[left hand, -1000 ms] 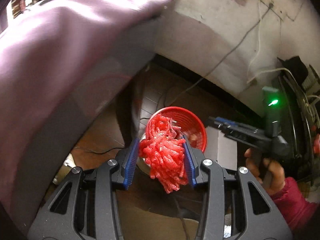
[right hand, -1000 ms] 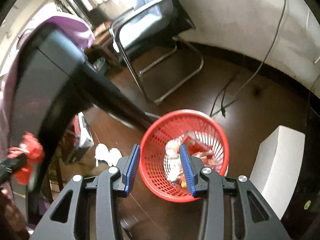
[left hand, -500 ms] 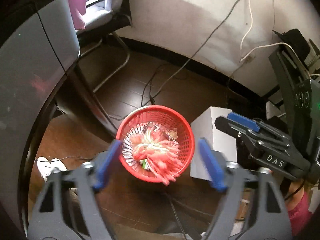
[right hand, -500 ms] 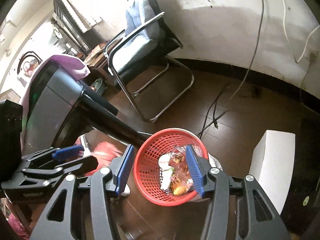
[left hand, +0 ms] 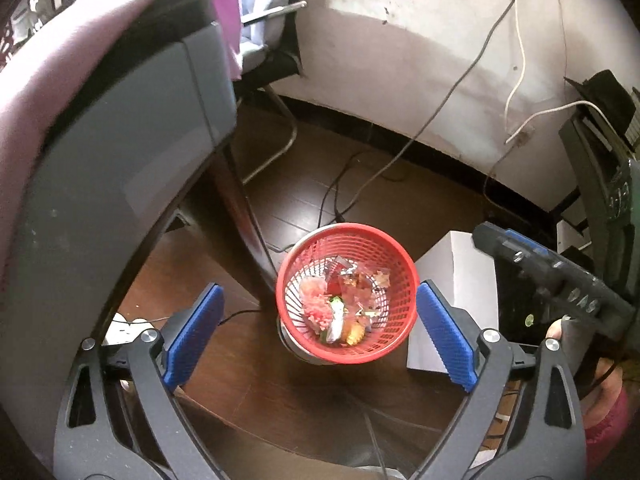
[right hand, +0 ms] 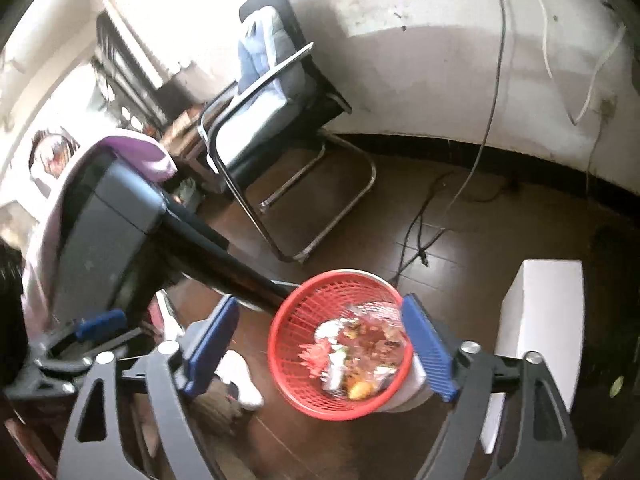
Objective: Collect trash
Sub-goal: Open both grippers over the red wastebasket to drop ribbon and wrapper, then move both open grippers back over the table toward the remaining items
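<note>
Both my tongs, left tongs and right tongs, have just sprung wide, empty. Red fringed scrap lies in the red basket on the floor, its long axis unclear; white box just beside.

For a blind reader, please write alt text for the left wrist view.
The open left tool, nothing between its blue pads, looks down at a red basket of trash, with a red fringed bundle among wrappers. A white box stands beside it on the brown floor; the right tool shows at right.
</note>
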Action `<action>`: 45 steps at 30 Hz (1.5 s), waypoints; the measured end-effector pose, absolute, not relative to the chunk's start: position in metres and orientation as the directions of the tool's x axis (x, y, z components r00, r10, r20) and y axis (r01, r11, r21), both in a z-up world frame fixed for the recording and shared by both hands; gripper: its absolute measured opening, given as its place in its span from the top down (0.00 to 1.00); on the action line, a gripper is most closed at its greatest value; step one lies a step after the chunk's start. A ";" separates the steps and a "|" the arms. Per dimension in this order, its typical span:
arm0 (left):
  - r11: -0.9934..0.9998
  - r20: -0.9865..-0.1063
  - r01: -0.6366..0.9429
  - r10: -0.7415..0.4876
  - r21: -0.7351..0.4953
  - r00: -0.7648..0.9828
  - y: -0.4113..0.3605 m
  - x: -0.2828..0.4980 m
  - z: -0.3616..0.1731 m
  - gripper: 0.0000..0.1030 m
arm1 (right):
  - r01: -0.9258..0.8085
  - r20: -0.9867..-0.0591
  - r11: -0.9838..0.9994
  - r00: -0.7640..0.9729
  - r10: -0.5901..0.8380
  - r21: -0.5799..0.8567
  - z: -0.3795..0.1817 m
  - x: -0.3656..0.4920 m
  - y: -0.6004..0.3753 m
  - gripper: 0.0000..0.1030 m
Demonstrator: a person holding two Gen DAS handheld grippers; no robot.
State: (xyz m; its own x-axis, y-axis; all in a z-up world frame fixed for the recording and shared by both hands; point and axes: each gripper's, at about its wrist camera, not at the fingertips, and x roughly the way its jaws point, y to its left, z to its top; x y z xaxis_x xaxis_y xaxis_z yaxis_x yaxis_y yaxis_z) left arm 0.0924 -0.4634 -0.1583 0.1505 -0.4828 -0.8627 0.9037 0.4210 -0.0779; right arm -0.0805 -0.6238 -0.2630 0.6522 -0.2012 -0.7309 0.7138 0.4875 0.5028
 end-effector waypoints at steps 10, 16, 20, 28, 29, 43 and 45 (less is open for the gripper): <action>0.441 -0.806 0.896 -0.550 -0.055 0.221 -0.426 0.085 -0.121 0.10 | 0.672 -0.764 0.633 0.616 -0.192 0.383 -0.229 -0.057 -0.588 0.06; 0.487 -0.742 0.873 -0.597 -0.031 0.306 -0.386 0.087 -0.087 0.07 | 0.597 -0.754 0.756 0.619 -0.221 0.268 -0.195 -0.034 -0.549 0.06; 0.544 -0.691 0.839 -0.603 0.011 0.400 -0.349 0.096 -0.061 0.07 | 0.517 -0.739 0.834 0.636 -0.224 0.192 -0.169 -0.017 -0.516 0.06; 0.731 -0.605 0.676 -0.499 0.090 0.621 -0.229 0.162 -0.002 0.07 | 0.348 -0.666 0.894 0.742 -0.078 0.283 -0.122 0.001 -0.477 0.06; 0.755 -0.598 0.649 -0.477 0.096 0.643 -0.215 0.175 0.003 0.07 | 0.330 -0.658 0.892 0.751 -0.051 0.308 -0.119 0.004 -0.473 0.06; 0.955 -0.657 0.296 -0.233 -0.016 0.717 -0.065 0.365 0.012 0.06 | 0.163 -0.660 0.933 0.745 0.097 0.320 -0.078 0.096 -0.401 0.06; 0.951 -0.662 0.307 -0.240 -0.016 0.710 -0.064 0.379 0.006 0.06 | 0.118 -0.652 0.948 0.750 0.110 0.295 -0.068 0.118 -0.384 0.06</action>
State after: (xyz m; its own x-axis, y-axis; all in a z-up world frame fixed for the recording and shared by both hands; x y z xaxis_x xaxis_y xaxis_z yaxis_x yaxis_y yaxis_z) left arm 0.3791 -0.0645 0.0062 0.7095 -0.2403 -0.6624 0.3073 0.9515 -0.0160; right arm 0.1183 -0.3845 -0.0678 0.7497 0.1104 -0.6525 0.1175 0.9481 0.2954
